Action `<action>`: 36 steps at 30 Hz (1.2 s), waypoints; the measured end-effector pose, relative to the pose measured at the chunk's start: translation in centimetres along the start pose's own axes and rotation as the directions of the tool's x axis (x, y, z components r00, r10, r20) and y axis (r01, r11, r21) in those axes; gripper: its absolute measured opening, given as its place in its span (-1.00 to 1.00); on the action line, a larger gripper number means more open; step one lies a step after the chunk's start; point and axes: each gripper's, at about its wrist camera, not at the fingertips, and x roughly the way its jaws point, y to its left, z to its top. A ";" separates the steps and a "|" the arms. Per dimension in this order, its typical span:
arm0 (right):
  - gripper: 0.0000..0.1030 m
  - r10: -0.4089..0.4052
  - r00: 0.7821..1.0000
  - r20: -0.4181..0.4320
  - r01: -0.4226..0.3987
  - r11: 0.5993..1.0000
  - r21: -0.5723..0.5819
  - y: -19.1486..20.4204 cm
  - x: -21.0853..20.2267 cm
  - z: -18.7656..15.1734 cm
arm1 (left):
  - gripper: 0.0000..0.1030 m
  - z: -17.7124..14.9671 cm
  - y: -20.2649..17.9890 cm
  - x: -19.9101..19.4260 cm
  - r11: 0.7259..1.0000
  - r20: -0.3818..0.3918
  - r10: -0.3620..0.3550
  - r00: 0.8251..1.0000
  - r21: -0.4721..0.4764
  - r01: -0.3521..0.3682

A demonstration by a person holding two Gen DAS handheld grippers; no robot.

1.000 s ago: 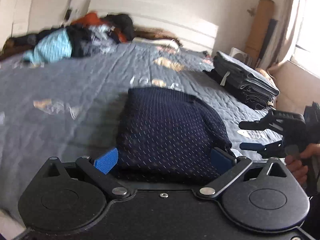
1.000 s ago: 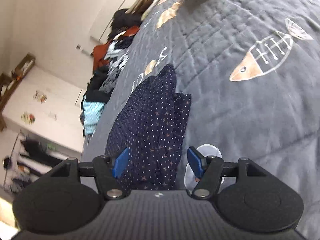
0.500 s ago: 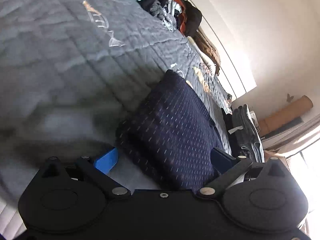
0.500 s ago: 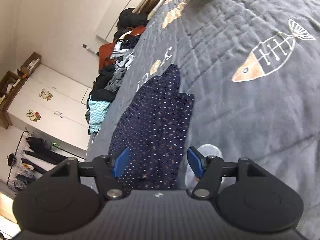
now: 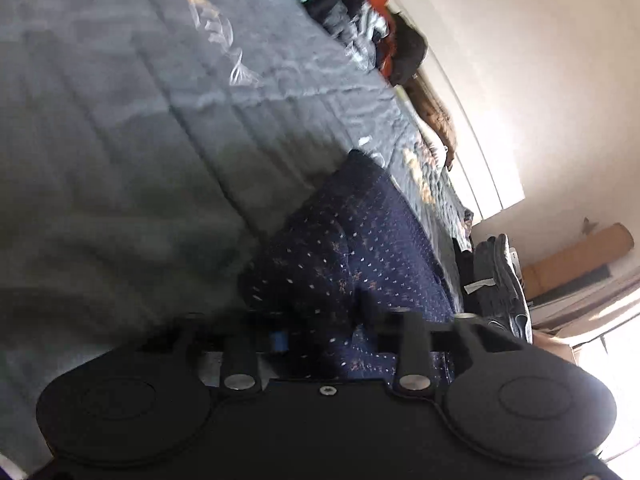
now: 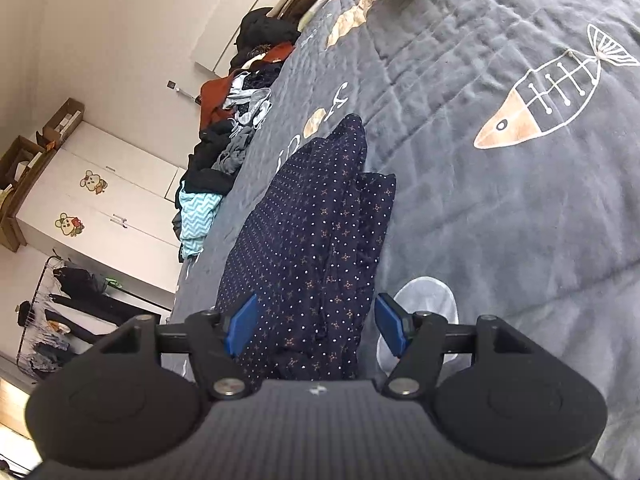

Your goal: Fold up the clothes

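A folded navy garment with small dots [image 6: 316, 224] lies on the grey fish-print quilt [image 6: 500, 220]. In the left wrist view the garment [image 5: 360, 248] fills the lower middle, and my left gripper [image 5: 324, 332] is rolled over at its near edge. Its jaws are closing, with the bunched fabric filling the gap between them. One blue pad [image 5: 279, 341] shows against the cloth; the other finger is mostly hidden behind it. My right gripper [image 6: 316, 330] stands open astride the garment's other end, with slim gaps beside its blue pads [image 6: 242, 326].
A pile of unfolded clothes [image 6: 240, 120] runs along the bed's far side. A stack of folded dark clothes [image 5: 496, 280] sits by the far edge. A white wardrobe [image 6: 100, 208] and a clothes rack [image 6: 72, 292] stand beyond the bed.
My left gripper has rolled sideways and sunk to the garment's edge, and its jaws have narrowed from wide open onto the fabric. The right gripper has stayed put.
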 end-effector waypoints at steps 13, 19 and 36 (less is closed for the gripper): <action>0.24 -0.002 1.000 -0.014 0.002 1.000 -0.011 0.3 0.4 -0.2 | -0.73 7.5 -4.8 -1.1 0.954 -0.098 -0.033 0.995 0.293 0.060; 0.24 0.005 0.999 -0.042 -0.006 0.999 -0.040 0.9 1.0 -0.6 | -0.74 15.4 -7.3 -0.4 0.882 -0.104 0.043 0.994 0.471 0.011; 0.24 0.004 0.997 -0.082 -0.012 0.995 -0.101 2.0 1.7 -1.6 | 0.25 10.2 -6.4 -5.1 0.701 0.061 0.297 0.953 0.664 -0.261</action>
